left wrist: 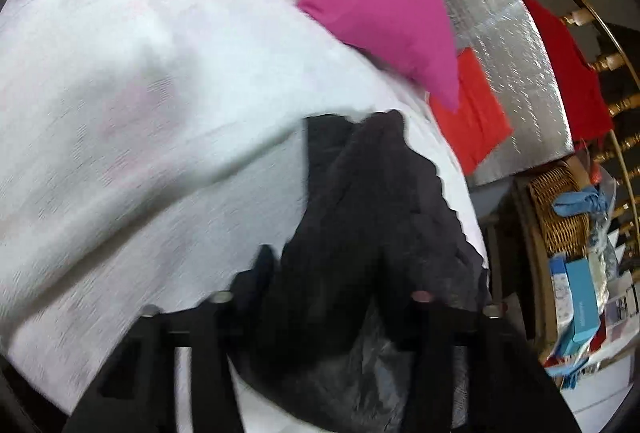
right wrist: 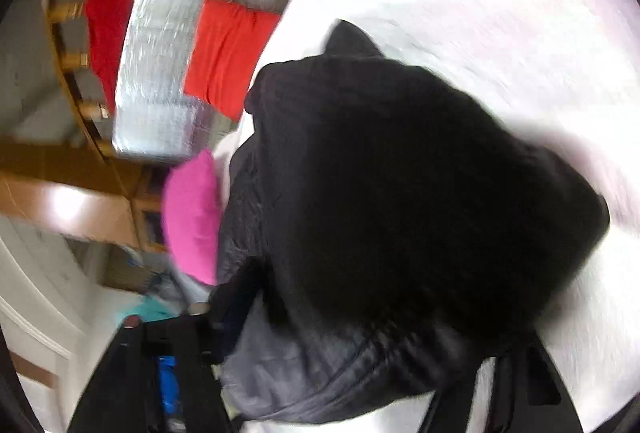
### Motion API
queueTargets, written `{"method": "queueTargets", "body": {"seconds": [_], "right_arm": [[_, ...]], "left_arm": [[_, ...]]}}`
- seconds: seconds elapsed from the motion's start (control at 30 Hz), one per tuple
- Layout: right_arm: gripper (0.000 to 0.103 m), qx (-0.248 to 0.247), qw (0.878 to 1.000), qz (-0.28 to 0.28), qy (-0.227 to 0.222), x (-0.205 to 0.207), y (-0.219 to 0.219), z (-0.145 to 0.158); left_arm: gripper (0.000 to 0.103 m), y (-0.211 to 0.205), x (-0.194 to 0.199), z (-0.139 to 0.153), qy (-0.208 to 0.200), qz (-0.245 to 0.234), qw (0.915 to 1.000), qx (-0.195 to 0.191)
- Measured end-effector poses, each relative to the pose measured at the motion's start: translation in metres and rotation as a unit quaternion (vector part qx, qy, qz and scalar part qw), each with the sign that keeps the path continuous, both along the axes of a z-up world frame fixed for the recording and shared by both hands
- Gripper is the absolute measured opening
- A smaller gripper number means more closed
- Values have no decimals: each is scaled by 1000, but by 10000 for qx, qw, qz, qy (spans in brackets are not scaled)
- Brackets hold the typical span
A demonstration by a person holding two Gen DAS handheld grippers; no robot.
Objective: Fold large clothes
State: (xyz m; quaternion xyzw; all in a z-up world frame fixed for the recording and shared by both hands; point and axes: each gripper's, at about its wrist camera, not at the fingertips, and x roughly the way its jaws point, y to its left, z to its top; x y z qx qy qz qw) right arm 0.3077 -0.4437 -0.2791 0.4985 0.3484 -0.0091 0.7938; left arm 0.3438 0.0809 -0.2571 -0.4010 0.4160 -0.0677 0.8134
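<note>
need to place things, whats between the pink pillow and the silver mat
An orange-red cloth lies on the silver mat beside the pink pillow; the left wrist view shows it.

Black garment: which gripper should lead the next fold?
Probably right. The black garment bulks in front of the right gripper, draped over it on the white bedding. The left gripper has only a narrow end.

You see one big dark piece of clothing (left wrist: 360, 217), black and dark gray, soft and all bunched up. In the left wrist view it sits in the lower middle of the frame, crumpled into folds. In the right wrist view the same dark clothing (right wrist: 400, 201) fills the middle as a big lump, with a gray ribbed part near the bottom. It is blurry.
</note>
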Motion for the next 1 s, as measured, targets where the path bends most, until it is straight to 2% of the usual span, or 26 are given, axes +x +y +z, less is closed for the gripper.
{"method": "queueTargets", "body": {"seconds": [0.13,0.27,0.33,0.4,0.43,0.5,0.6,0.63,0.67,0.7,0.73,0.83,0.9,0.97,1.0], "right_arm": [[49,-151,9997,85,-179,28,7,7],[46,-302,9982,218,-478,47,14,15],[46,-486,9968,313,-556,58,24,18],[46,-482,9973,353,-422,61,26,9],[47,-472,9979,348,-290,63,26,3],[48,-317,9986,347,-236,59,20,-7],[57,-163,9990,394,-102,51,19,1],[65,-128,9991,388,-100,48,19,4],[67,-138,9993,319,-118,41,18,7],[68,-226,9995,194,-122,30,14,11],[69,-296,9995,75,-105,23,10,13],[73,-163,9995,-249,-63,12,-11,9],[74,105,9986,-519,-27,5,-30,-5],[65,419,9964,-707,-204,-1,-39,-15],[59,427,9963,-715,-223,-3,-40,-13]], "left_arm": [[25,-9,20,15,-268,-119,9994,195],[22,-9,48,31,-542,-134,9980,306],[21,-5,59,38,-617,-112,9967,524],[21,-3,71,34,-508,-77,9952,830],[21,-2,75,25,-322,-77,9953,910],[22,-1,76,14,-97,-89,9957,914],[32,1,75,20,-89,-121,9951,980],[44,2,72,22,-13,-121,9948,1012],[51,6,67,24,34,-122,9949,1000],[65,8,59,24,90,-98,9954,948],[73,9,52,25,113,-74,9956,931],[79,9,33,29,71,-73,9943,1060],[79,12,27,28,46,-78,9932,1160],[79,17,31,23,33,-40,9928,1198],[75,19,34,18,125,3,9915,1292]]}}
